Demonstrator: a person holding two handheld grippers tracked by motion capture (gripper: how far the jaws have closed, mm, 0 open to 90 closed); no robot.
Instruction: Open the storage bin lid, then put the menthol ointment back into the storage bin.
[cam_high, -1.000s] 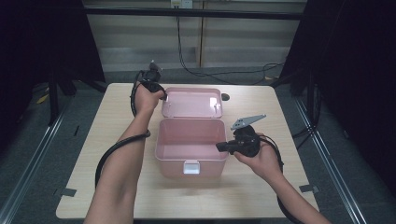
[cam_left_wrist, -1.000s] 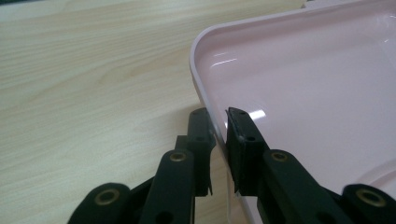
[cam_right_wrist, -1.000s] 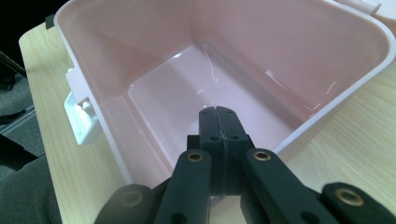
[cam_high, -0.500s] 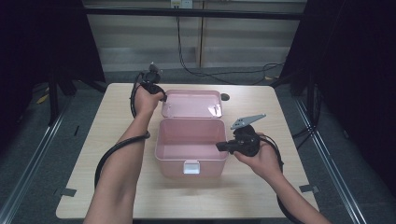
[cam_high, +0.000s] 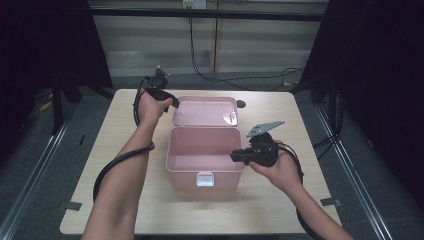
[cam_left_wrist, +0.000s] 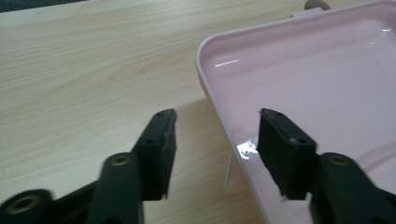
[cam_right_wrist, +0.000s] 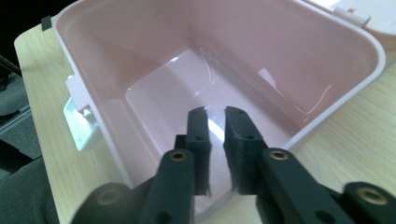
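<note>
Looks like a lab or test rig setup, not anyone's home. There's a plain light-wood table (cam_high: 280, 210) on a grey floor (cam_high: 30, 170), boxed in by black curtains (cam_high: 45, 45) on both sides, with cables (cam_high: 235, 80) trailing past the table's far edge and metal floor rails (cam_high: 45, 150).

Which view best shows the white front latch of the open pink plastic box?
The right gripper view: the white latch sits close and sharp on the box's outer wall. The high view shows it small, at the middle of the front wall. The left gripper view looks at the pink lid instead.
</note>
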